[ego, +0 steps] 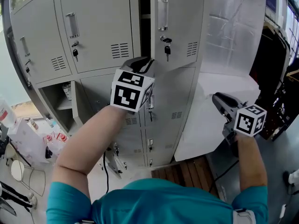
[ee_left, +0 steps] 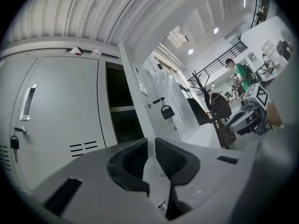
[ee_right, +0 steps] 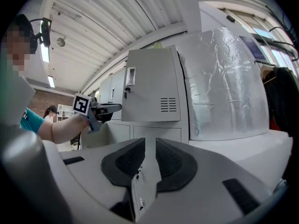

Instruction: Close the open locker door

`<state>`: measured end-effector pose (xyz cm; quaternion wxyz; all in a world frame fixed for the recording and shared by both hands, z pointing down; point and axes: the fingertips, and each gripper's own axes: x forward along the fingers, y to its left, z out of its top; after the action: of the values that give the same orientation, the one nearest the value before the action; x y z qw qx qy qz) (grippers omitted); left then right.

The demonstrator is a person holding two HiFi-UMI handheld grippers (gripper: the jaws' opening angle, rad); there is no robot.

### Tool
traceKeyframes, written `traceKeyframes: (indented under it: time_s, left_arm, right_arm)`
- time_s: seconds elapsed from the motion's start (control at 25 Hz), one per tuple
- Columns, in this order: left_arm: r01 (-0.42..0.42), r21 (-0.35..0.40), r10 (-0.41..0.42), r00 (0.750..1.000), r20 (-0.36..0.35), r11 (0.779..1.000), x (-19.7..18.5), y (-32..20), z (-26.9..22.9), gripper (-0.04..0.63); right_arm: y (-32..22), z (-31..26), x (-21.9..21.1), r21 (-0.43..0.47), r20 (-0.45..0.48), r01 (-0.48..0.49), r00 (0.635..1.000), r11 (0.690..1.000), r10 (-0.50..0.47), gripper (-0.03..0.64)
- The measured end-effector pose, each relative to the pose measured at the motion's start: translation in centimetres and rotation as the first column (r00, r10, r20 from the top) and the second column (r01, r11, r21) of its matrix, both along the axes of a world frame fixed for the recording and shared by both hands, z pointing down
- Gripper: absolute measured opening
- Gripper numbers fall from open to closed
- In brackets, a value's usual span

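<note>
The open locker door (ego: 177,27) is grey, with a handle, a hanging key and vent slots, and it stands swung out from the top row of lockers. My left gripper (ego: 142,64) is at the door's lower left corner. In the left gripper view the door's free edge (ee_left: 140,97) runs down between the jaws of the left gripper (ee_left: 151,155), which are shut on it. My right gripper (ego: 218,99) hangs to the right, apart from the lockers. In its own view the right gripper (ee_right: 150,157) has its jaws slightly apart with nothing between them, facing the door (ee_right: 152,85).
A plastic-wrapped white panel (ego: 233,27) stands right of the lockers. An open compartment (ego: 58,104) with things inside shows lower left. Cartons (ego: 28,134) lie on the floor at left, and a wooden pallet (ego: 187,169) is under the lockers. A person (ee_left: 240,76) stands far off.
</note>
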<state>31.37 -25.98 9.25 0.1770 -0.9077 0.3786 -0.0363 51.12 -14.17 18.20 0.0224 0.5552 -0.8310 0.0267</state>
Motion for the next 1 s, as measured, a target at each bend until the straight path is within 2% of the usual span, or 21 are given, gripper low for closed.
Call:
traceKeyframes:
  time_s: [0.16, 0.36, 0.56, 0.76, 1.0]
  left_arm:
    - [0.082, 0.064, -0.085, 0.995, 0.044, 0.995, -0.7, -2.2, 0.0, 0.058]
    - [0.152, 0.18, -0.179, 0.973, 0.146, 0.972, -0.1, -4.6, 0.4, 0.058]
    - [0.213, 0.213, -0.253, 0.949, 0.186, 0.954, -0.1, -7.0, 0.5, 0.058]
    - [0.236, 0.353, -0.337, 0.905, 0.258, 0.905, 0.8, -7.7, 0.5, 0.058]
    - [0.282, 0.326, -0.384, 0.869, 0.313, 0.902, 1.8, -10.5, 1.1, 0.058]
  right_arm:
    - [-0.1, 0.1, 0.1, -0.002, -0.004, -0.004, 1.0, 1.0, 0.004, 0.066]
    - [-0.5, 0.2, 0.4, -0.002, -0.007, -0.008, 1.0, 1.0, 0.008, 0.066]
    - [-0.7, 0.6, 0.8, -0.003, -0.003, -0.015, 1.0, 1.0, 0.015, 0.066]
    - [-0.7, 1.0, 1.5, -0.011, 0.003, -0.027, 1.0, 1.0, 0.027, 0.066]
    - [-0.7, 1.4, 2.1, -0.02, 0.008, -0.038, 0.999, 0.999, 0.038, 0.066]
